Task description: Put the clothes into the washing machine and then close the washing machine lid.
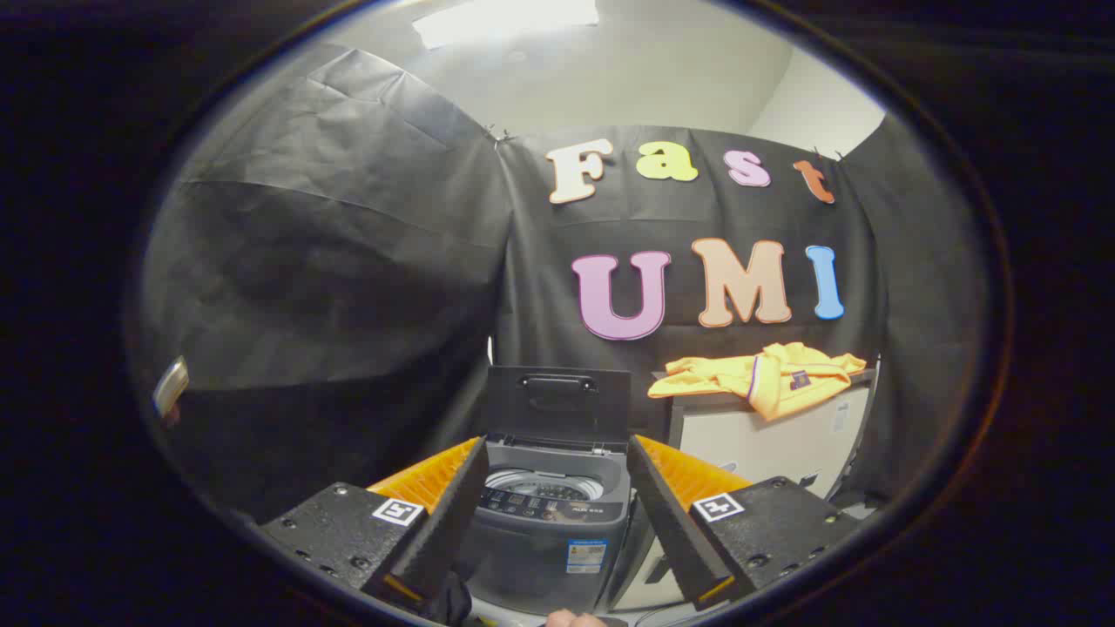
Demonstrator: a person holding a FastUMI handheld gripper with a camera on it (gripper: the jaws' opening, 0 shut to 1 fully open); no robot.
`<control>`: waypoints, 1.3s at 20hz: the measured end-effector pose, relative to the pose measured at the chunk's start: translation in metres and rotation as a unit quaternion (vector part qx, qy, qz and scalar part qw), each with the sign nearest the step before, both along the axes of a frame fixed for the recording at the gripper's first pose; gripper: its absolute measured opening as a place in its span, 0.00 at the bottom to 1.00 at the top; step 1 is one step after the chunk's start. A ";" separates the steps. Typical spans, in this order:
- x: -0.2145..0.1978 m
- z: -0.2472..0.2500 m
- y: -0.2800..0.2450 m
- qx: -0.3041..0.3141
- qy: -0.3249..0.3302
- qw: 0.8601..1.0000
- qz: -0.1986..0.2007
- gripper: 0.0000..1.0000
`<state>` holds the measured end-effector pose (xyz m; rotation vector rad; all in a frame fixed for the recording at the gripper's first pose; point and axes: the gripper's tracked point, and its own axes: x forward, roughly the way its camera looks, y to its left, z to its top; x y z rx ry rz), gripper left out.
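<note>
Tongs [556, 453] spread wide and holding nothing frame one small washing machine [549, 522] just ahead, seemingly lined up on its drum. Its single lid [558, 403] stands raised upright at the back, leaving the opening ready for loading. One yellow garment [760, 376] lies crumpled on top of a pale cabinet [766, 444] just beside the machine, well beyond the fingers, likely set there within easy reach. Judging by this, the clothes are not yet picked up.
</note>
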<state>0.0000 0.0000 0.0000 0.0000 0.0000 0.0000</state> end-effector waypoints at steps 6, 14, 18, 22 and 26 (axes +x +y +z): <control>0.002 -0.009 -0.009 0.046 0.015 0.999 -0.015 0.97; 0.008 -0.031 -0.022 0.035 0.040 0.998 -0.036 0.96; 0.009 -0.041 -0.026 0.035 0.053 0.997 -0.041 0.96; 0.009 -0.043 -0.030 0.034 0.056 0.997 -0.047 0.96; 0.010 -0.045 -0.033 0.039 0.058 0.996 -0.052 0.96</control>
